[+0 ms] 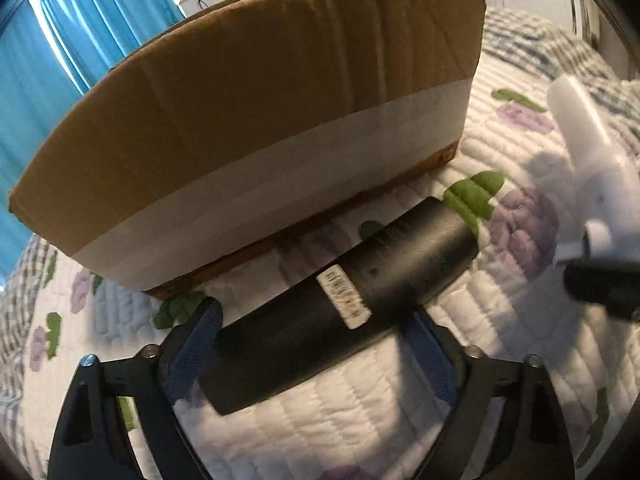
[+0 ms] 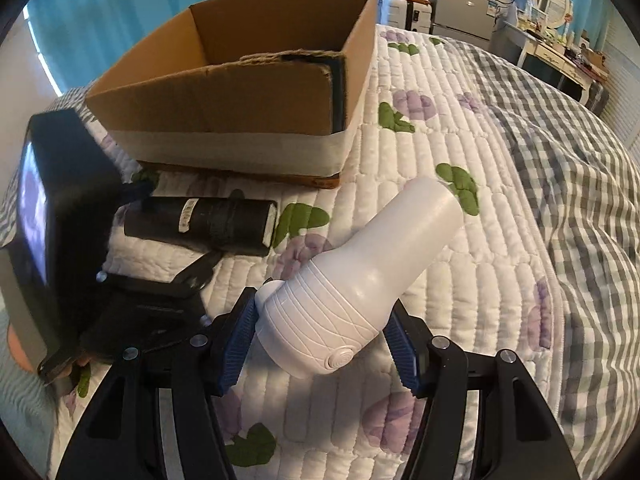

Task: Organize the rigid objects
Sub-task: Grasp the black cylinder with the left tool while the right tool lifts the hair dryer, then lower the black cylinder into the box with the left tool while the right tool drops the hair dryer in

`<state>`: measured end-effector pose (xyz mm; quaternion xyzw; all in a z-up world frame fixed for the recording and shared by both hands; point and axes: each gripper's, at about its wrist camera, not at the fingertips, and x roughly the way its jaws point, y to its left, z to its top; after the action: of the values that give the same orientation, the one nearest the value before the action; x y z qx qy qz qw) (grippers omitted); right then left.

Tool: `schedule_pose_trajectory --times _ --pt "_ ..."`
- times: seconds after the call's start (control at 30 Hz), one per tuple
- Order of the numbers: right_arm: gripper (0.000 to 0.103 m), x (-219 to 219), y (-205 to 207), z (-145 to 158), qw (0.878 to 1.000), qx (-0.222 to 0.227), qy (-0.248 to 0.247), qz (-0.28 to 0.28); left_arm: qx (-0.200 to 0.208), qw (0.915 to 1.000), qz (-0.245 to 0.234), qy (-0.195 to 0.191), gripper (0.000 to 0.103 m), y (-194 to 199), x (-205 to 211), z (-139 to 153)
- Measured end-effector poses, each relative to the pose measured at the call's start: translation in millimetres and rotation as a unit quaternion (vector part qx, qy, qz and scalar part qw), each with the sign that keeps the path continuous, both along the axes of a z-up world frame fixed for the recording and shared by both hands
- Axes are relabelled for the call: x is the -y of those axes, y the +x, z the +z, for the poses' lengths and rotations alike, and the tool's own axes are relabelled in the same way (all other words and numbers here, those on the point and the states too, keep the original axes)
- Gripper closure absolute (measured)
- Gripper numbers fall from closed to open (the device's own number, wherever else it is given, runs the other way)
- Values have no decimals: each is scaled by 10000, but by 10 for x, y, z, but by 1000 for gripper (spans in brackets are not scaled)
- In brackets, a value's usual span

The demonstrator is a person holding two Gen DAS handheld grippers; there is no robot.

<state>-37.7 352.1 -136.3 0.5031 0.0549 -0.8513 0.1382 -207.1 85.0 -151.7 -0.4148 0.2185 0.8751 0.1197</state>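
Both two-finger grippers are at work over a white quilted bedspread (image 2: pixel 420 216) printed with purple flowers and green leaves. Left gripper (image 1: pixel 316 330) has its blue-padded fingers (image 1: pixel 192 344) set on either side of a black cylindrical plastic object (image 1: pixel 340 308) with a small white label; the pads look pressed against its sides, so it appears clenched on the cylinder, which lies tilted with its far end pointing toward 2 o'clock in the left wrist view. From the right wrist view the same black cylinder (image 2: pixel 200 220) lies at 10 o'clock, just in front of an open brown cardboard box (image 2: pixel 240 92) with a wide band of white tape around its lower wall. That box sits on the bedspread at 11 o'clock, and in the left wrist view its near wall (image 1: pixel 256 120) fills the upper half, close behind the cylinder.

Right gripper (image 2: pixel 320 344) grasps a white ribbed plastic bottle-shaped object (image 2: pixel 360 280) at its wider ribbed end, blue pads (image 2: pixel 236 348) touching both sides; the smooth end points toward 1 o'clock, above the quilt. In the left wrist view this white object (image 1: pixel 580 128) appears blurred at 3 o'clock. A grey checked blanket (image 2: pixel 560 152) lies at 2 o'clock.
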Motion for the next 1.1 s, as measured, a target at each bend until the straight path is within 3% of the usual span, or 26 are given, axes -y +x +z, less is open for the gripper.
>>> schedule_pose_trajectory --times 0.07,0.17,0.27,0.4,0.8,0.93,1.1 --pt "42 15 18 -2 10000 -30 71 1 -54 9999 -138 -30 30 38 -25 10" --pt "42 8 60 40 10000 -79 55 -7 -150 9996 -171 -136 56 92 -44 62" --pt "42 -9 118 96 9999 -153 12 -38 -112 9999 -9 111 66 146 28 176" --pt "42 1 213 180 9998 -218 -18 -47 150 9971 95 740 83 329 163 367" --pt "42 252 538 553 9982 -557 -23 222 365 9860 524 1542 84 774 415 789" --pt "42 319 646 724 9969 -714 28 328 147 9854 654 1564 84 876 467 1021" --pt "42 327 683 1023 9941 -997 -7 415 -37 9783 890 1869 84 869 639 1331"
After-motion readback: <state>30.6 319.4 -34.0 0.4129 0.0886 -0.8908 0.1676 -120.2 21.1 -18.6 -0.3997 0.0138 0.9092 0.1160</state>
